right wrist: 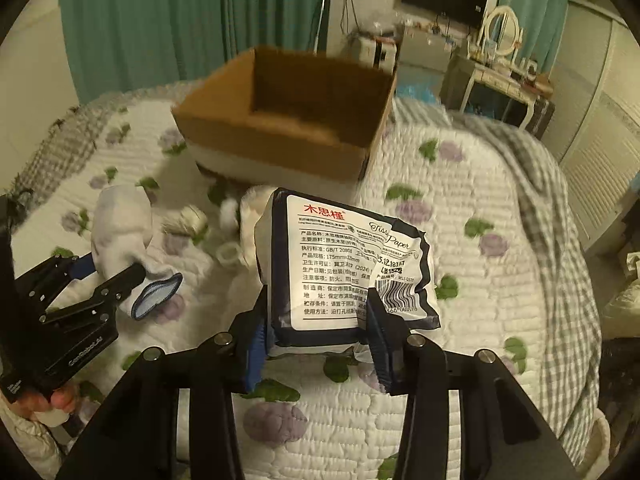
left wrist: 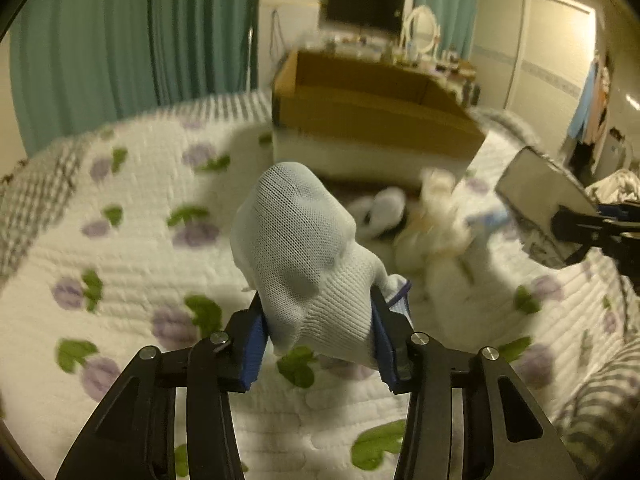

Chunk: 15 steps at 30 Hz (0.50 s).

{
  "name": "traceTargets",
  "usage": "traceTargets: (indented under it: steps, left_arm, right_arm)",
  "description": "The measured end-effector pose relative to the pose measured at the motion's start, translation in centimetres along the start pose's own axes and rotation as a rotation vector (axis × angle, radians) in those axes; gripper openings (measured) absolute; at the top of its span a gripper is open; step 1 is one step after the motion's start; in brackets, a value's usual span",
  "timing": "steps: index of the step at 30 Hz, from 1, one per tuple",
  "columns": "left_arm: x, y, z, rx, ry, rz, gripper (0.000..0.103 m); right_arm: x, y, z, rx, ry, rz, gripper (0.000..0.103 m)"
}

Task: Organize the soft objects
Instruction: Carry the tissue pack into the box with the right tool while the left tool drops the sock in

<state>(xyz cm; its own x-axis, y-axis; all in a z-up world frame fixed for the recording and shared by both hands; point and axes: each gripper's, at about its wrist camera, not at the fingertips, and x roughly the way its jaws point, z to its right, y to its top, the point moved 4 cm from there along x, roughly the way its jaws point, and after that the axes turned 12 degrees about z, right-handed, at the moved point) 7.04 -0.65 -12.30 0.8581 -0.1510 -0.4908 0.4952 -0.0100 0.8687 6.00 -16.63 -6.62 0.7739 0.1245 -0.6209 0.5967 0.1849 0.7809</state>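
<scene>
While the left claw [left wrist: 320,320] pinched a white knit sock [left wrist: 300,248] and the right claw [right wrist: 318,332] squeezed a crinkly plastic tissue pack [right wrist: 344,264], either could have slipped free short of the brown cardboard box [right wrist: 288,120] on the bed [right wrist: 460,208].

A bedroom in a home is shown. Most of both views is taken up by a bed covered with a white quilted bedspread [right wrist: 460,248] printed with purple flowers and green leaves, edged by a grey checked blanket [right wrist: 548,200]. Teal curtains [left wrist: 132,40] are hung along the far wall. A dark flat screen [left wrist: 366,6] is mounted on that wall, above a dressing table [right wrist: 500,80] crowded with small items (too blurred to be told apart) and topped by an oval mirror [left wrist: 422,26]. Pale wardrobe doors [left wrist: 532,48] are seen on the right, with clothes [left wrist: 592,96] hung beside them.
</scene>
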Motion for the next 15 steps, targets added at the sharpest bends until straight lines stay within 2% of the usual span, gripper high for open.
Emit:
traceTargets:
  steps: [8, 11, 15]
  left_arm:
    - [-4.4, 7.6, 2.0, 0.086, -0.005, 0.157, 0.045]
    - [-4.3, 10.6, 2.1, 0.080, -0.025, 0.195, 0.045]
    - [-2.7, 14.4, 2.2, 0.082, -0.040, 0.235, 0.045]
  right_arm:
    - [-4.3, 7.4, -0.6, -0.055, 0.031, 0.185, 0.043]
    - [-4.8, 10.8, -1.0, -0.093, 0.031, 0.244, 0.043]
    - [-3.5, 15.4, -1.2, -0.108, 0.046, 0.310, 0.043]
